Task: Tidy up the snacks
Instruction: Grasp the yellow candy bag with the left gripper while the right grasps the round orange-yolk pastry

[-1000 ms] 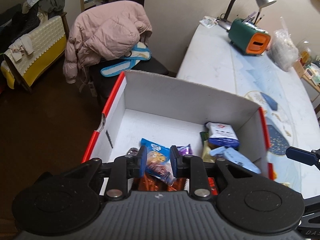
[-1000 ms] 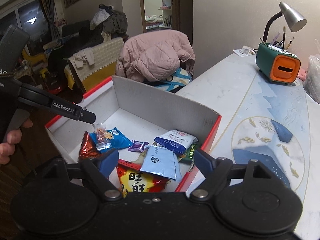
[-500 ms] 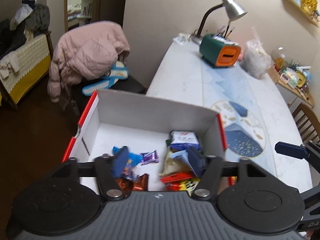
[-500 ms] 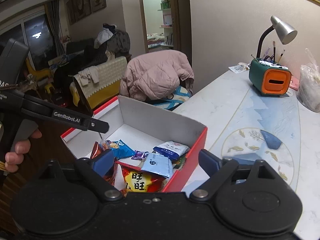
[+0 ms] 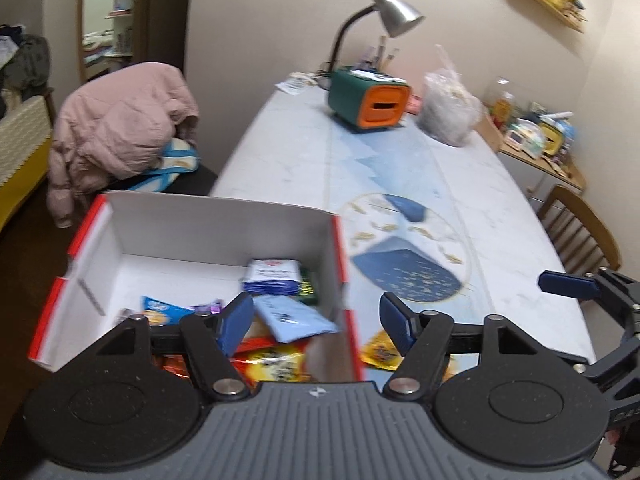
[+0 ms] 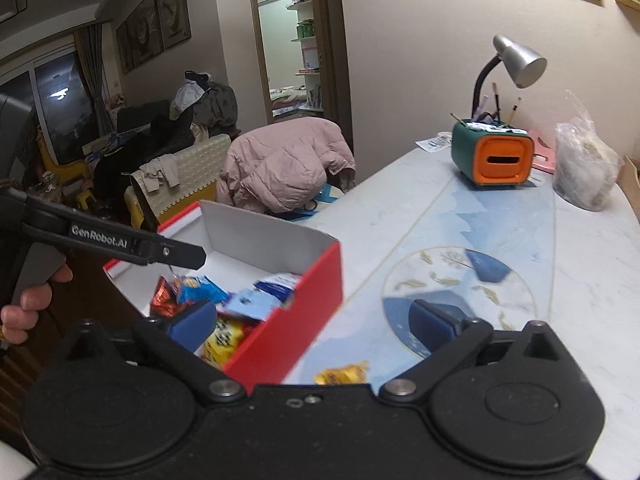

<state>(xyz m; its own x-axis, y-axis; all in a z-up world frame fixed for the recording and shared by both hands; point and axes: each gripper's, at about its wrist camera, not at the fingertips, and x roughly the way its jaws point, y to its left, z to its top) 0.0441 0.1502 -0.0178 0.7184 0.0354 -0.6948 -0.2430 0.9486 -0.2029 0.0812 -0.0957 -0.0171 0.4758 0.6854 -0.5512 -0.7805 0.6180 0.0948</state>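
A red cardboard box (image 5: 338,248) with matte white inner walls holds glossy, crinkled snack packets (image 5: 294,314), ahead of the left hand-held gripper (image 5: 316,320). Its blue pads have just been spreading and grasp nothing. The right hand-held gripper (image 6: 312,320) has likewise been widening, released, straddling the box's red corner. A yellow foil packet (image 6: 342,374) lies on the smooth marbled tabletop (image 6: 580,248) beside the box. Only the right view shows fingers (image 6: 24,308) gripping the left handle.
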